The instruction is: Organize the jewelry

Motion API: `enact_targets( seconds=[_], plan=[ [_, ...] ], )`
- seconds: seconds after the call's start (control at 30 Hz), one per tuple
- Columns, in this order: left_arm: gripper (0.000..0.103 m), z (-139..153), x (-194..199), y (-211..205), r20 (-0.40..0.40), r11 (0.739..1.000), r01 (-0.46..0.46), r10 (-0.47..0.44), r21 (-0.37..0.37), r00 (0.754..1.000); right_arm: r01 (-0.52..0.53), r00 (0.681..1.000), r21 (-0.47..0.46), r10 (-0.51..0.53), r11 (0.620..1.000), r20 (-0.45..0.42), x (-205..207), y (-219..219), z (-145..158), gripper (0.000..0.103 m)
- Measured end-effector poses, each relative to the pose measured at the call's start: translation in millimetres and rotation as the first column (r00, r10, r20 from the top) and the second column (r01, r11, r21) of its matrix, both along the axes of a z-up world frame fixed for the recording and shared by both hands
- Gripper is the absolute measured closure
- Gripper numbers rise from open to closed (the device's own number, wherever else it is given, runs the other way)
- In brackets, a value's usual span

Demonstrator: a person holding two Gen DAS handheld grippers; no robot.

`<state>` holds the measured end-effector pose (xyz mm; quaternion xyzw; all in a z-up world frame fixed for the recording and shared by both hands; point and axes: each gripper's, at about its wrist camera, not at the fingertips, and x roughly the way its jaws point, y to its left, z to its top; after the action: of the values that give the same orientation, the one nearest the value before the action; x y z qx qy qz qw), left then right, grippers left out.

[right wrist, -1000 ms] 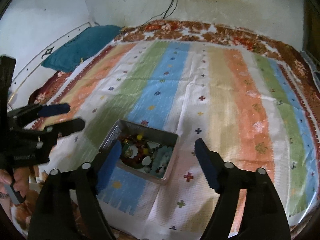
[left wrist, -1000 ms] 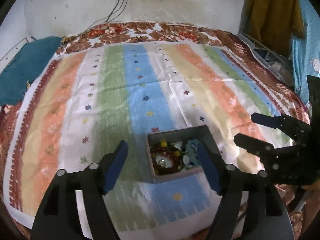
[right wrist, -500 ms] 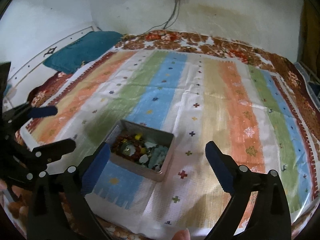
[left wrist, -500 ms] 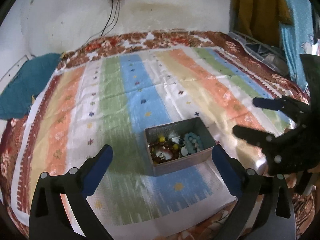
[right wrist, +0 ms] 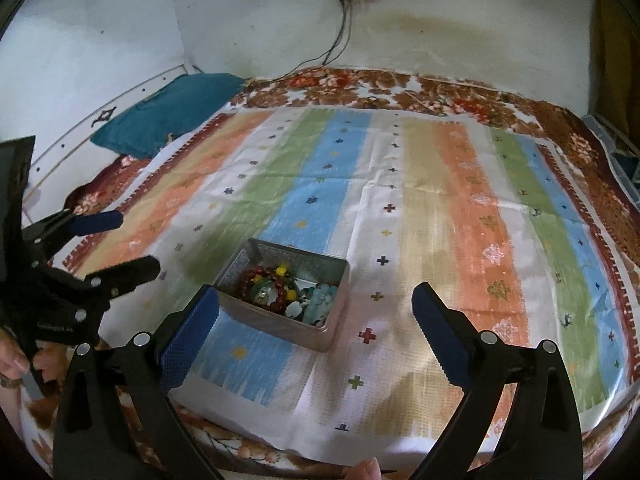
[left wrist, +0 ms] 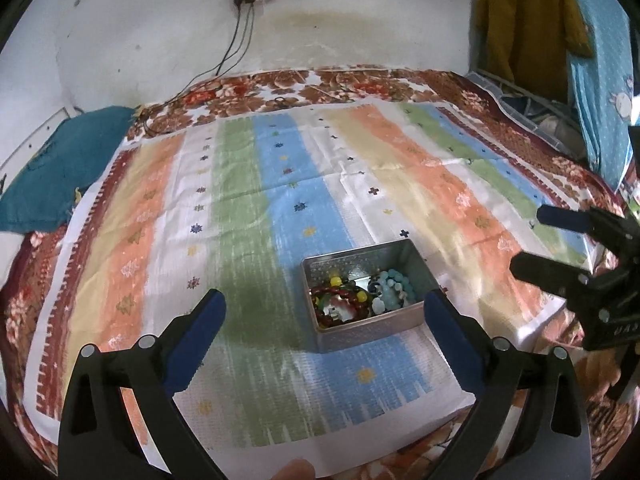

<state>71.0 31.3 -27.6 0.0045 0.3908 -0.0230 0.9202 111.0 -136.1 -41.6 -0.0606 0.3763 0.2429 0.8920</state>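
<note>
- The striped cloth (left wrist: 248, 216) lies flat on the bed, with lots of bare room behind the tin and to both sides. Its front edge is close behind the gripper tips.
- The silver tin (left wrist: 368, 326) sits near that front edge, on the blue stripe.
- The left gripper (left wrist: 324, 312) is spread wide and holds nothing; the tin is just ahead, toward its right finger.
- The right gripper (right wrist: 314, 306) is also wide apart, with the tin by its left finger.
- Inside are dark red beads (right wrist: 276, 286) and pale blue beads (left wrist: 394, 286).
</note>
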Motion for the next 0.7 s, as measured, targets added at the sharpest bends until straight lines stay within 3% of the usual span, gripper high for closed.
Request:
enact_targets(
  seconds=[0.1,0.43,0.7],
  plan=[
    [0.006,0.3,-1.1,-5.2,0.005,1.000,0.017,-0.017,0.022,1.000,0.010,1.000,-0.001,-0.010,1.000,-0.017,1.9,-2.6,-1.3,0.005],
    [0.006,2.0,-3.8,1.9,-0.001,1.000,0.009,-0.010,-0.012,1.000,-0.008,1.000,-0.033,0.007,0.999,-0.005,-2.8,1.9,-1.1,0.005],
    [0.006,2.3,-4.9,-0.2,0.009,1.000,0.021,-0.021,-0.017,1.000,0.001,1.000,-0.002,-0.001,1.000,0.002,-2.5,-3.9,1.5,0.005]
  ],
)
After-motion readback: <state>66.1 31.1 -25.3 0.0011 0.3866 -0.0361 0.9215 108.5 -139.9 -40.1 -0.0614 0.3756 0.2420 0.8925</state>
